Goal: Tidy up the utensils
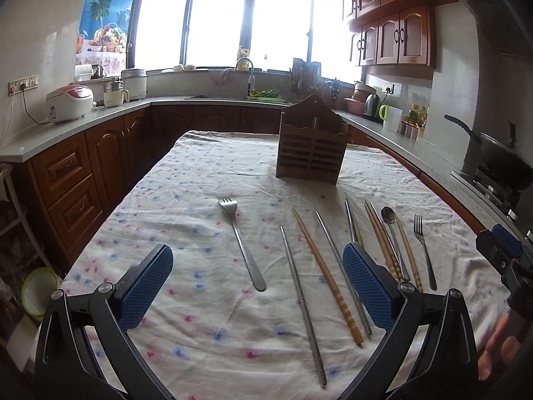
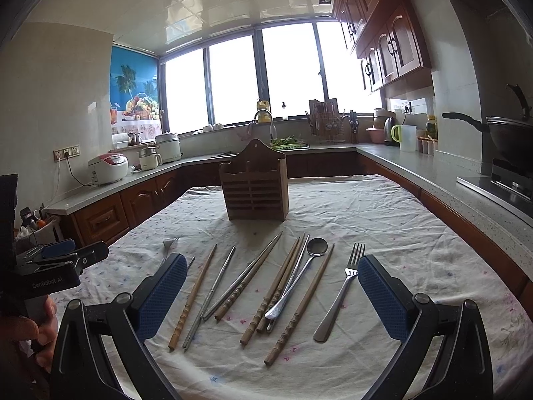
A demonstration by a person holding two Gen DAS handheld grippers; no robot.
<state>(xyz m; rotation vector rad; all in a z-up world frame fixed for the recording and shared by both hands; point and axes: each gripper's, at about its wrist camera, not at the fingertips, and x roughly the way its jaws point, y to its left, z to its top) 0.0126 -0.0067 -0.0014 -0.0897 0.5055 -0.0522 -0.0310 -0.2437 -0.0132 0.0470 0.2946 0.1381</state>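
Sunlight is glaring off the cloth-covered desk (image 2: 383, 206), where both grippers, left gripper (image 1: 258, 286) and right gripper (image 2: 271, 295), are hovering wide and empty. Chopsticks (image 2: 286, 286) are lying crowded under the right gripper, the wooden holder (image 2: 255, 183) standing well ahead; one pinch is risking dragging neighbours or the spoon (image 2: 301, 273).

In the right wrist view the left-hand fork (image 2: 168, 248) lies mostly behind a blue finger pad (image 2: 163, 291), only its tines showing. The wooden holder (image 2: 255, 188) faces away, so its compartments cannot be read. The near edge of the tabletop (image 2: 416, 226) falls below the frame. In the left wrist view the other gripper (image 1: 499, 250) is cut by the right edge; its jaws cannot be judged, and a fingertip (image 1: 499, 343) beside it is blurred
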